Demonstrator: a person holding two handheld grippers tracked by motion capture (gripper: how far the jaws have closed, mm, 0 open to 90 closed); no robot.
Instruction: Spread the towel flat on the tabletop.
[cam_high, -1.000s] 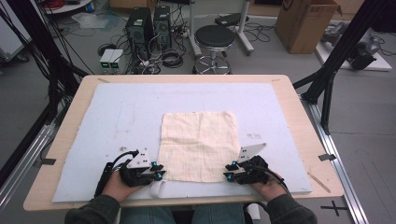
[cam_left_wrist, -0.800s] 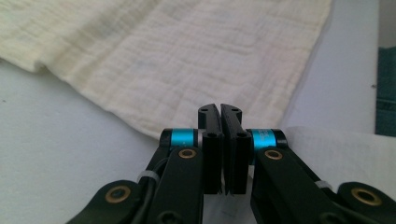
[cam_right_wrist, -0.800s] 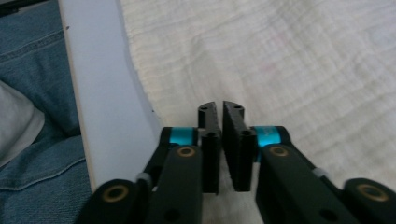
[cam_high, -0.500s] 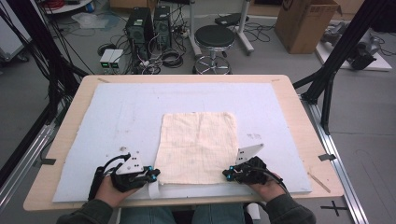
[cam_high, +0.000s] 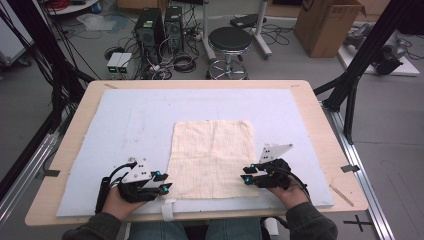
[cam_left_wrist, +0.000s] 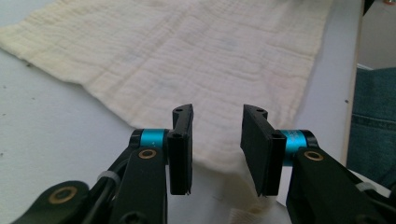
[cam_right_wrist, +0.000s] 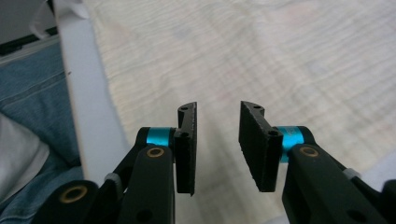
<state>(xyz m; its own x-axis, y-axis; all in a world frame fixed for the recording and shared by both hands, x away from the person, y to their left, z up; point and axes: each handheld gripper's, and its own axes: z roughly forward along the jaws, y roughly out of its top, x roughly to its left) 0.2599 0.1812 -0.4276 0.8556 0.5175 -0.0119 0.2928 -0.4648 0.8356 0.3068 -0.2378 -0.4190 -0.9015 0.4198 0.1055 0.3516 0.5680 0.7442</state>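
We have a cream cloth (cam_high: 212, 157) lying flat on the pale blue mat (cam_high: 125, 120) that covers the table (cam_high: 320, 120), near the middle and toward the near edge. It looks smoothed out, with all four edges squared and no fold made in it yet.

Our left gripper (cam_high: 162, 182) sits at the near left corner of the cloth, and our right gripper (cam_high: 248, 172) at the near right corner. In the left gripper view (cam_left_wrist: 216, 140) the jaws stand apart with a clear gap, and the near edge of the cloth (cam_left_wrist: 196, 56) lies below and beyond them, not pinched. The right gripper view (cam_right_wrist: 217, 135) shows the same: jaws spread, with the cloth (cam_right_wrist: 280, 56) flat beneath them and nothing gripped. Both pairs of jaws have just been opening, and no fabric is between the pads.

By our reckoning the spreading and laying out is done, and both corners are let go. If a fold is meant to follow, all of it is left: taking the near corners again and carrying them to the far edge.
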